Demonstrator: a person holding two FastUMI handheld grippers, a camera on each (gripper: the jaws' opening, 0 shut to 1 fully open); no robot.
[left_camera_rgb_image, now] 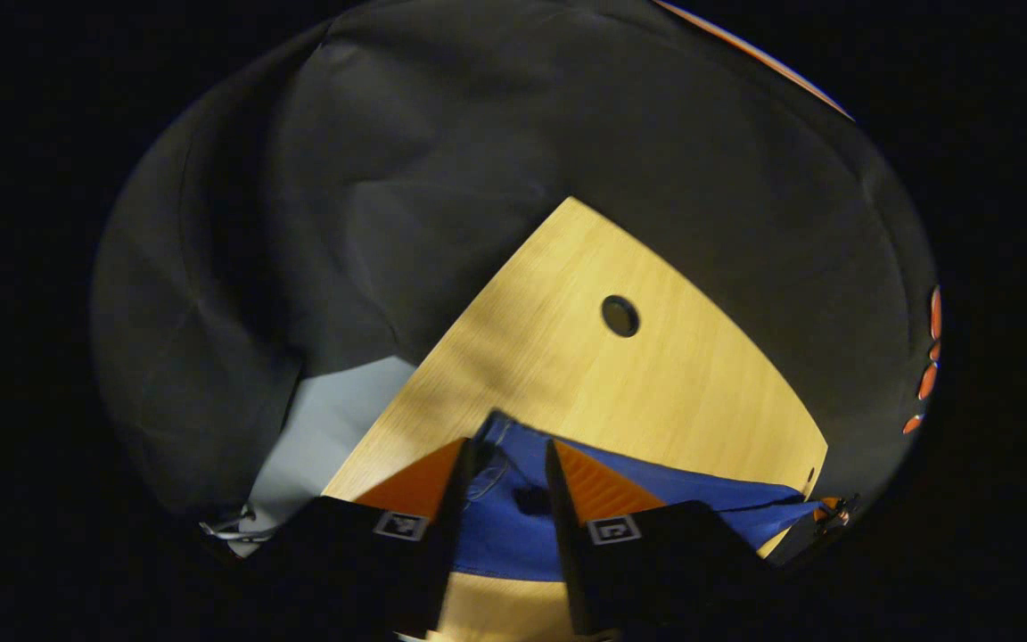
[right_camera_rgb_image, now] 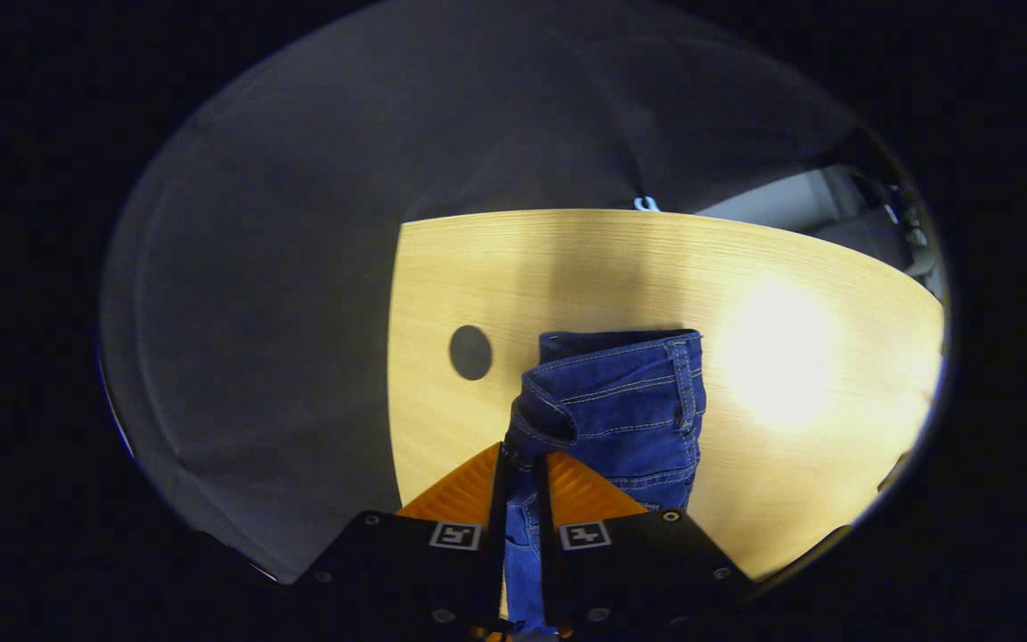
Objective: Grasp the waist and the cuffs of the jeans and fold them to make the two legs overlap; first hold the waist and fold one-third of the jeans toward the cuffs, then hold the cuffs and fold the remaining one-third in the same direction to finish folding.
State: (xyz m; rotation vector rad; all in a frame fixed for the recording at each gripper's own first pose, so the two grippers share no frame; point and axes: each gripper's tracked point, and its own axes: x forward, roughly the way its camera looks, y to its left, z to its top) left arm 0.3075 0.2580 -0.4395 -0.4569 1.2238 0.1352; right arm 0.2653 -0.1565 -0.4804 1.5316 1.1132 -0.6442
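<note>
- Two grippers engaged on one pair of blue denim jeans (right_camera_rgb_image: 629,401) with pale contrast stitching, spread over a light wooden table (right_camera_rgb_image: 799,267) with a round dark hole in its top.
- Right gripper (right_camera_rgb_image: 521,473): fingers drawn close together, pinched on a bunched fold of denim rising between the tips; stitched seams and a doubled thick edge just ahead of the tips, more denim hanging down between the fingers toward the camera.
- Left gripper (left_camera_rgb_image: 506,464): fingers set somewhat wider, a thin blue edge of the jeans (left_camera_rgb_image: 513,526) between them; contact of both fingers with the cloth not clear here, so cannot tell whether clamped or merely straddling.
- Beyond the left fingertips, bare table with the round hole (left_camera_rgb_image: 620,316) up and to the right; cloth trailing off to the right of the tips in a long flat strip.
- Beyond the right fingertips, a folded block of denim lying flat just ahead, bare wood on either side, hole off to the left.
- Probably mid-fold: cloth lifted at both ends and held, one layer already lying over another ahead of the right gripper; which third is under way not certain from these views.
- Next, likely: carry both held edges forward together, level with each other, lay them over the flat part, keep the edges lined up, then release only once the cloth is resting.
- Risk, as a judgement: thin edge slipping from the wider left grip.
</note>
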